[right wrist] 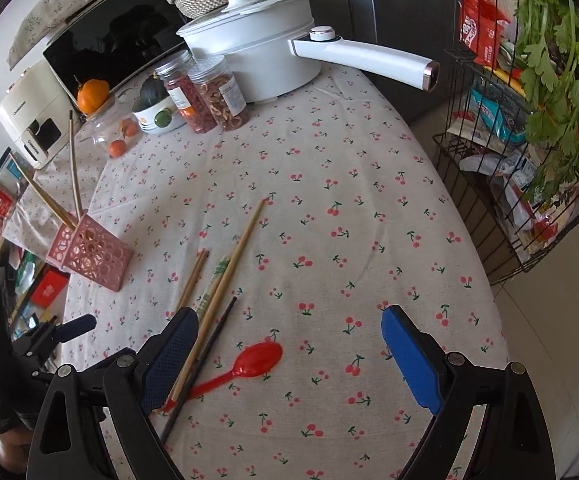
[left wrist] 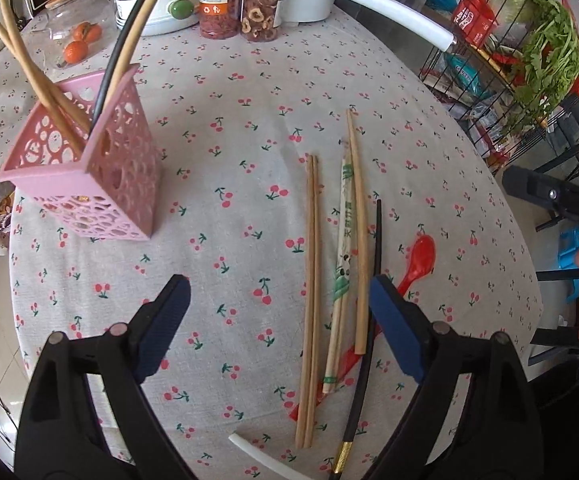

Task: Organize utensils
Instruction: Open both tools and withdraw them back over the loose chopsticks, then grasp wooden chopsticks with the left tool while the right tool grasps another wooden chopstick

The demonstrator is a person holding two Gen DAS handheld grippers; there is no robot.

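The loose utensils lie bunched on the cherry-print tablecloth (left wrist: 225, 128), well apart from the pink perforated holder (left wrist: 89, 184) that stands toward the table's left edge with several chopsticks already in it. In the bunch we see a pair of bare wooden chopsticks (left wrist: 311, 280), a paper-sleeved pair (left wrist: 343, 256), a single longer wooden stick (left wrist: 359, 232), a black chopstick (left wrist: 373, 300) with a gold band at its near end, and a red plastic spoon (right wrist: 249, 364) whose handle runs under the sticks. All the sticks share one long axis, running from the near edge of the table away toward the jars (left wrist: 241, 4) and the white pot (right wrist: 257, 52) at the far edge. We hold the left gripper (left wrist: 281, 312) directly above the bunch, its blue-padded jaws spread wide and empty, the wooden pair falling between them and the black chopstick just beside the right-hand pad. Our right gripper (right wrist: 289, 348) hovers with jaws equally wide and empty; the spoon's bowl lies between its pads, the sticks under its left-hand pad. We judge either could take what sits between its jaws, closing across the long axis; the holder lies to the left, so the left hand has the shorter carry. A short white piece (left wrist: 261, 452) lies at the near edge.
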